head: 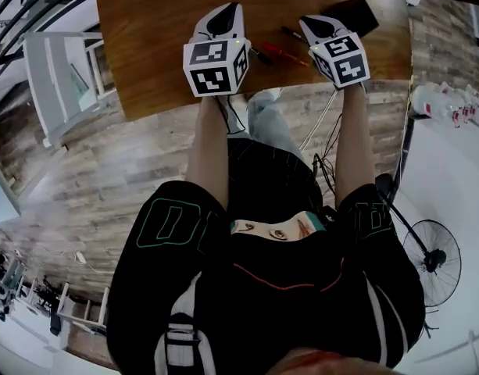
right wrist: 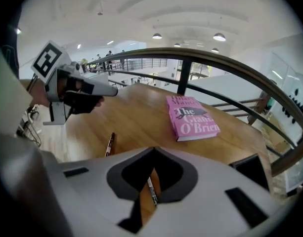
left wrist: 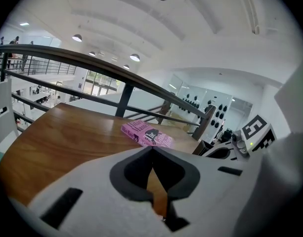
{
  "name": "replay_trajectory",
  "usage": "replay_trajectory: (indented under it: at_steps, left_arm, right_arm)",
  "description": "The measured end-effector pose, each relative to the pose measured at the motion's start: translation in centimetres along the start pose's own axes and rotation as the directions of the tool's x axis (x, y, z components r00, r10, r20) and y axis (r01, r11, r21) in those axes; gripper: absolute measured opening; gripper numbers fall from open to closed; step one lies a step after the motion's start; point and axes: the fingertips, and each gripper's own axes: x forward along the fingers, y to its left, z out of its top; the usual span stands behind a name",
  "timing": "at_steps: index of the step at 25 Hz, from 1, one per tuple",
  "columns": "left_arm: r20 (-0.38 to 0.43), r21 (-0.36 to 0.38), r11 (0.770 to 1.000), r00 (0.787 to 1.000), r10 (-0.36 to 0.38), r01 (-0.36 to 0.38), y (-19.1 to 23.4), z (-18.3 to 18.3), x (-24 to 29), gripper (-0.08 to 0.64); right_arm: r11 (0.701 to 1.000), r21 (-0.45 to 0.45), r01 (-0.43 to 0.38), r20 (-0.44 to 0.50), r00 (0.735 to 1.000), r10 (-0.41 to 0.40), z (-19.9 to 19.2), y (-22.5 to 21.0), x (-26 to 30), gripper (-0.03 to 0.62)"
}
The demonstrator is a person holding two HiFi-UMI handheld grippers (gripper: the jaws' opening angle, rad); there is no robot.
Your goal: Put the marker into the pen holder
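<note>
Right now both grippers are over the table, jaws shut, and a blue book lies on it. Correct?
Not quite: the book is pink, not blue, as the right gripper view shows. The rest stands: the left gripper and the right gripper are over the table, jaws shut.

Bright, even indoor light. Round ceiling lamps [left wrist: 77,37] are lit in both gripper views, and the white ceiling is near washed out. Soft sheen on the table [head: 153,45], shadows faint. Strong fisheye: the railing [right wrist: 200,56] bows, and gripper view corners go black. Close foreground is soft, the book [right wrist: 191,116] sharp. In the head view the floor [head: 106,170] stretches and smears at the edges.
</note>
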Motion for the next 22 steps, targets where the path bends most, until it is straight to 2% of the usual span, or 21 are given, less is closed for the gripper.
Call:
replay_trajectory:
  at_steps: [9, 17, 22]
  left_arm:
    - [-0.002, -0.046, 0.998, 0.999, 0.038, -0.038, 1.6, -1.5, -0.7, 0.009]
    - [-0.004, -0.083, 0.995, 0.998, 0.06, -0.06, 2.7, -2.7, -1.2, 0.009]
    - [-0.002, -0.092, 0.993, 0.997, 0.077, -0.077, 3.3, -2.9, -1.7, 0.009]
  right_arm:
    - [0.99, -0.113, -0.089, -0.173, 0.983, 0.069, -3.2, 1.9, 3.1, 0.03]
    - [0.964, -0.216, -0.152, -0.351, 0.934, 0.068, -6.0, 2.7, 4.4, 0.066]
    - [0.953, -0.241, -0.186, -0.405, 0.911, 0.075, -6.6, 2.9, 5.0, 0.072]
